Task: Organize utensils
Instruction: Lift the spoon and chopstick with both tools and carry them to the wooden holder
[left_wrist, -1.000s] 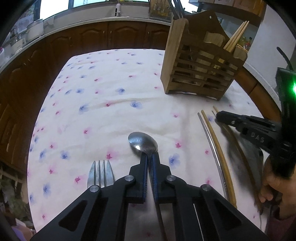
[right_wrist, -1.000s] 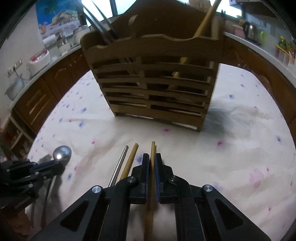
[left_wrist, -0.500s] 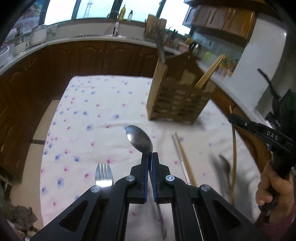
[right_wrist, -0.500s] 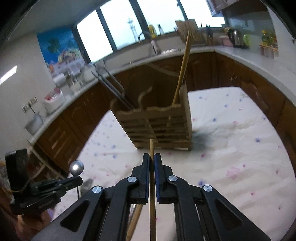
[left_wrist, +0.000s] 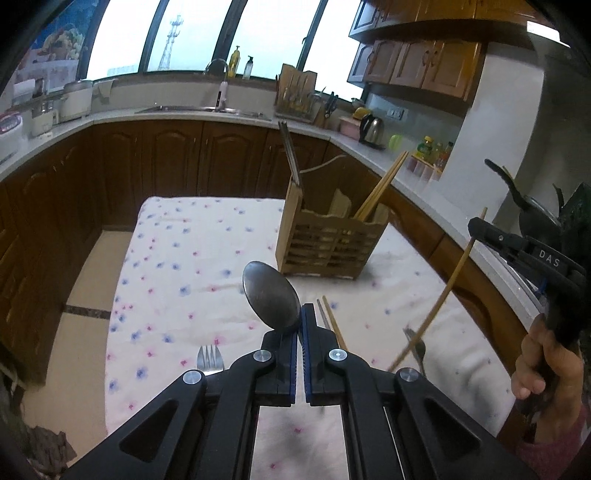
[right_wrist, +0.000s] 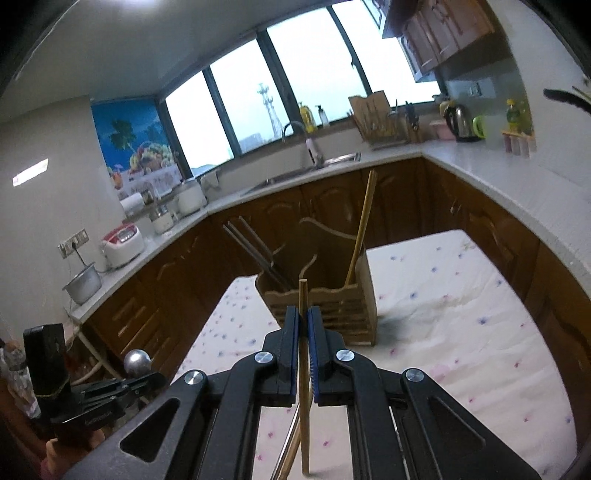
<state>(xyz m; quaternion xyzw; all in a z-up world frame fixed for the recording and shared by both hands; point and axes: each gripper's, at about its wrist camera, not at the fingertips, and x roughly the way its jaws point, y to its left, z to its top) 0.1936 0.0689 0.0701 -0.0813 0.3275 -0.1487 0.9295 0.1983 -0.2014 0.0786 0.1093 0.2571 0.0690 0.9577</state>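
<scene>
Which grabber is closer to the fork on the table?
Left. The left gripper, shut on the spoon, hangs just above and right of the fork. The right gripper, holding a chopstick, is far off to the right, higher up.

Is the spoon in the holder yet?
No, out. The spoon is clamped in the shut left gripper, raised above the tablecloth, short of the wooden holder.

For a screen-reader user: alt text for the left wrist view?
The left gripper clamps a metal spoon above a floral tablecloth; a fork lies below, a wooden utensil holder stands beyond, and the right gripper holds a chopstick.
</scene>
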